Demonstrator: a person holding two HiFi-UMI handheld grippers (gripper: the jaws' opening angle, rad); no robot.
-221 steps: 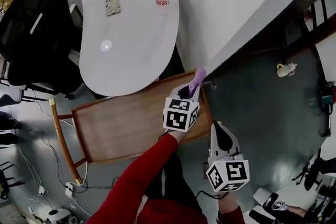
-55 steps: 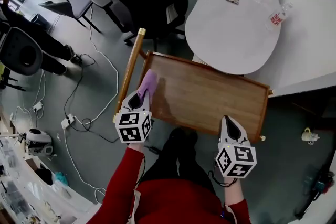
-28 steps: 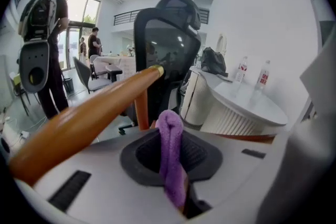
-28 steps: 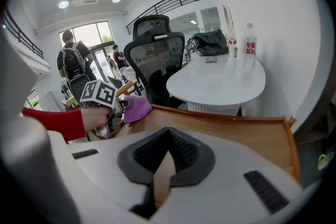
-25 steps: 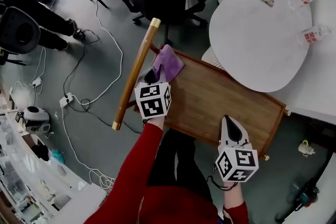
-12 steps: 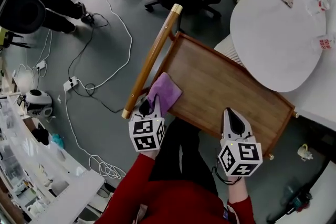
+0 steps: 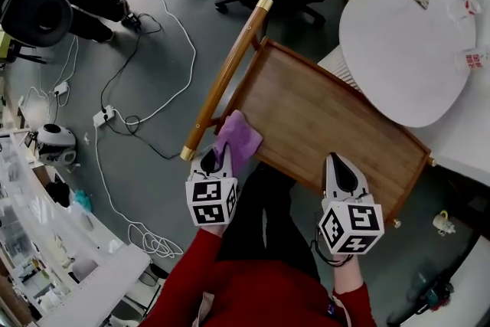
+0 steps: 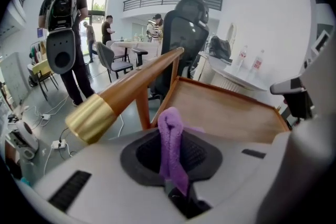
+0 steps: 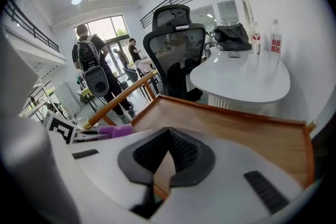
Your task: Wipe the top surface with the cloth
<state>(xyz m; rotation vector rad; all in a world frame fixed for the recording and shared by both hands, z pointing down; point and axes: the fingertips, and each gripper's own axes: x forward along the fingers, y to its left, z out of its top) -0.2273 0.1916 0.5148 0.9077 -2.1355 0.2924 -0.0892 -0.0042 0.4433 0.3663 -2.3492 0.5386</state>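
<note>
The left hand-held gripper [image 7: 218,157] is clenched on a purple cloth [image 7: 239,138], which the left gripper view shows bunched into a narrow upright fold between its jaws. The loose part of the cloth lies on the near-left corner of the wooden worktop [image 7: 321,119], over its raised rim and just beside the brass-capped end [image 7: 187,153] of the round handle rail [image 7: 230,73]. The main risk seems to be poor contact. With so much fabric gathered in the jaws, only a small flap meets the wood, so a stroke could leave strips unwiped. Pressing harder to make up for that might bring the hard jaw tips down onto the surface. This close to the corner, the cloth could catch on the rim or drag over the edge, and a wide sweep to the left could knock the gripper against the rail. The right hand-held gripper [image 7: 339,174] hovers at the near edge with its jaws drawn together on nothing. It is not bracing the worktop, so a firm push could shift the whole piece if it is free to move.
</note>
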